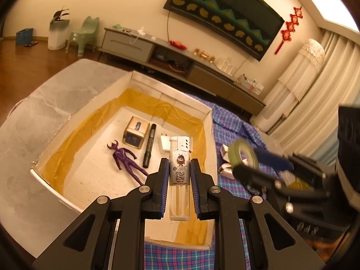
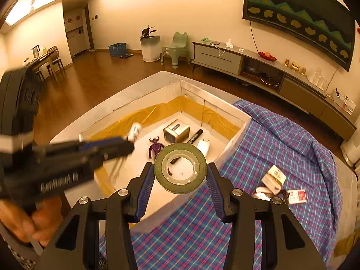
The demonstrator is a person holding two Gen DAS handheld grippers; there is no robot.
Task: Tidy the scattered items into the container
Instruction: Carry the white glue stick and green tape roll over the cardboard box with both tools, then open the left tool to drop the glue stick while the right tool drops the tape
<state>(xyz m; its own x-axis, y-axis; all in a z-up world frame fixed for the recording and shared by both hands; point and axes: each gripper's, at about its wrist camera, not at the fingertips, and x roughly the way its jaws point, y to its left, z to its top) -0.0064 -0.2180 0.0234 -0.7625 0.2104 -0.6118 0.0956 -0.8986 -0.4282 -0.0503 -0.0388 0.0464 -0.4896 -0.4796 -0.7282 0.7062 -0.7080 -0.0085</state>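
The left gripper pinches the lighter lengthwise, cap forward; the right gripper clamps the tape roll.

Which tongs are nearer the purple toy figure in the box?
Left. The left tongs, shut on a lighter, hang just beside the purple figure; the right tongs hold tape near the box's edge.

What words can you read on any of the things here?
"Sonny": on the lighter, above a square code with print too small to read.
"GenRobot.AI": on the side of the left gripper, blurred.
Gold box, red-and-white card, small packets: print too small to read.
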